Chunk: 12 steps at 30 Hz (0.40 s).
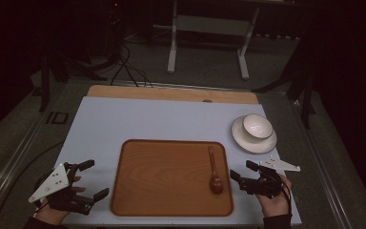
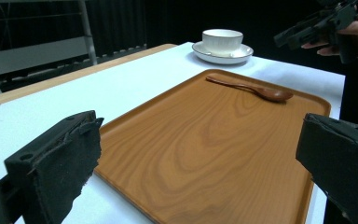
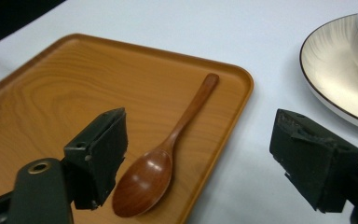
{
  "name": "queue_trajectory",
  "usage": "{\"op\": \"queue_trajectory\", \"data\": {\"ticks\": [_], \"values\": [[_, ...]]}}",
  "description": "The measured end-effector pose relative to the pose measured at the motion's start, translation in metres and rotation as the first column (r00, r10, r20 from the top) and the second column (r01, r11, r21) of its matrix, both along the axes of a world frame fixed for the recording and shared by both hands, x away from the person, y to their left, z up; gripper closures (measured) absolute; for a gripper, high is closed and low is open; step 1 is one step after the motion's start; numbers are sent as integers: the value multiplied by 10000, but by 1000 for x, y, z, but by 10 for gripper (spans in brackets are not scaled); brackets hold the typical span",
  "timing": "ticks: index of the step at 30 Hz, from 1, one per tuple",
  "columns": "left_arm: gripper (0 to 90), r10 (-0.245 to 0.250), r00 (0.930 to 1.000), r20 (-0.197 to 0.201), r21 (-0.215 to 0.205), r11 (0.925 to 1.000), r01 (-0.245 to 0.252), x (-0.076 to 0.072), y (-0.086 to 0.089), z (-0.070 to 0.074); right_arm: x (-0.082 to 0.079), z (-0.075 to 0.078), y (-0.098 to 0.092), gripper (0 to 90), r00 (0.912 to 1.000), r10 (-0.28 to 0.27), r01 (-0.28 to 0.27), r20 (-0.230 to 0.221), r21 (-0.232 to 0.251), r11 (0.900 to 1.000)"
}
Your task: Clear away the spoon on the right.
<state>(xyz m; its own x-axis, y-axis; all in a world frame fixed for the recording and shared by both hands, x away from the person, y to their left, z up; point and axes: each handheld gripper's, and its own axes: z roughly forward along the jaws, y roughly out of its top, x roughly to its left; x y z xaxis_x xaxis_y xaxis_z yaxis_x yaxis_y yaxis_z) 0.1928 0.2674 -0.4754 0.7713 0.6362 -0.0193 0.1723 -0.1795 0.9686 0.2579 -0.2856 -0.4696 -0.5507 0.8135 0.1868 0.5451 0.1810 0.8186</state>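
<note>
Both pairs of fingers stood released, gripping nothing. I had the right gripper (image 1: 240, 174) at the near right corner of the wooden tray (image 1: 162, 191), its jaws spread wide and aimed at the wooden spoon (image 1: 214, 172). That spoon lay flat on the tray's right side, bowl toward me, handle pointing toward the far edge. In the right gripper view the bowl (image 3: 143, 182) sat just inside the left jaw, untouched. My left gripper (image 1: 89, 180) hovered off the tray's near left corner, idle. I judged this the approach to picking up the spoon. Next I needed to lower and centre the jaws across it, then close. A white cup (image 1: 258, 126) on its saucer (image 1: 248, 142) stood beyond the tray, right.
</note>
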Motion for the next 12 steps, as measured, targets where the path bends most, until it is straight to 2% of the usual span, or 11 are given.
{"op": "queue_trajectory", "data": {"ticks": [12], "values": [[0, -60, 10000, -47, 9, 10000, 60, 1, -1, 0, 5, -6, -1, 188, 10000, 42, -42, -34, -85, 10000]]}}
